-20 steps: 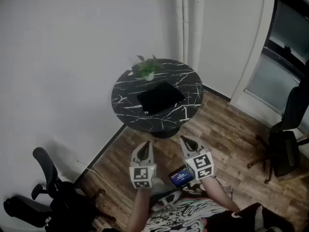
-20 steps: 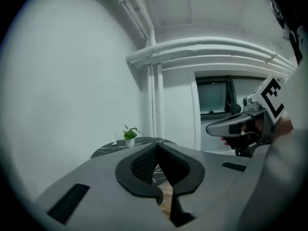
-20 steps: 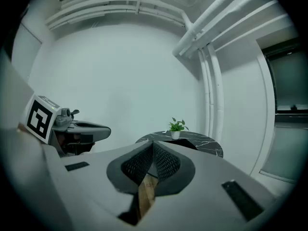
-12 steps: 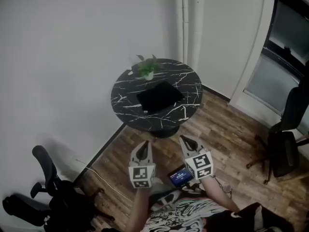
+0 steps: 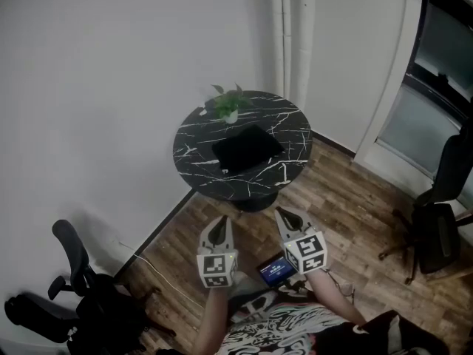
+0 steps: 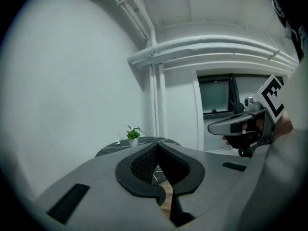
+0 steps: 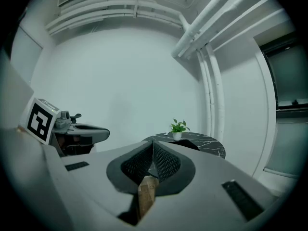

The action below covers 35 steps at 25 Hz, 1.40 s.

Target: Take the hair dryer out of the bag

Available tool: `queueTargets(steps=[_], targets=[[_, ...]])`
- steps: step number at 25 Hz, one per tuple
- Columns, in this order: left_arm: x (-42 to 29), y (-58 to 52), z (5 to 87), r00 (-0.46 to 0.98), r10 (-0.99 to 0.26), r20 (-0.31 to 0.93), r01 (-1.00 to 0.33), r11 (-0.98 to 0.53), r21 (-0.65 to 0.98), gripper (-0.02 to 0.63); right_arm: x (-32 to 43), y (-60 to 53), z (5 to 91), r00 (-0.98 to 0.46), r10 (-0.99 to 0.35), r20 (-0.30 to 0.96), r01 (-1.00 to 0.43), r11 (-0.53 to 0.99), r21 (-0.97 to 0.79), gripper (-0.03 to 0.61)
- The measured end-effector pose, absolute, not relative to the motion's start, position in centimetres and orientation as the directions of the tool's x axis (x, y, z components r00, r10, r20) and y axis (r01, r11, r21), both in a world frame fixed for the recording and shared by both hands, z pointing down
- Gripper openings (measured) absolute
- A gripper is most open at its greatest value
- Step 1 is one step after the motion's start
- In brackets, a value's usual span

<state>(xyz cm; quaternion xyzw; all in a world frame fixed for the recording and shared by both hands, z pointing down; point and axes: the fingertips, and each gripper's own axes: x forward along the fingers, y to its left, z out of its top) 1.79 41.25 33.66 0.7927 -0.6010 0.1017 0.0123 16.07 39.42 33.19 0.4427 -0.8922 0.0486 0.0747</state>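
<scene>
Bag on table, well beyond right gripper

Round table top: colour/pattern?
The table top is black with white marble-like veins, clearest in the head view.

**Round table: bag + plant on top**

Round table, black top w/ white veins, stands on a wood-plank floor on one central base, close to the white wall. A flat black bag lies approx. mid-top, a bit askew to the planks. A small potted plant, green leaves in a white pot, sits upright at the far rim, wall side, near the bag but not touching it. A tiny white item lies at the rim beside the plant; too small to ID.
</scene>
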Motion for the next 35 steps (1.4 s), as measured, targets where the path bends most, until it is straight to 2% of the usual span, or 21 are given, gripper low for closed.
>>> queueTargets(steps=[17,35], targets=[[0.9,37.0,35.1,0.224,-0.953,0.206,-0.965,-0.246,-0.09,0.015,17.8,35.2,35.4,-0.571,-0.796,0.204,-0.818,0.571,-0.061,0.018],[-3.4,15.9,37.4,0.313,-0.914,0.259,-0.941,-0.336,-0.047,0.015,14.3,16.2,38.4,-0.474,-0.822,0.315,-0.875,0.479,-0.067,0.018]])
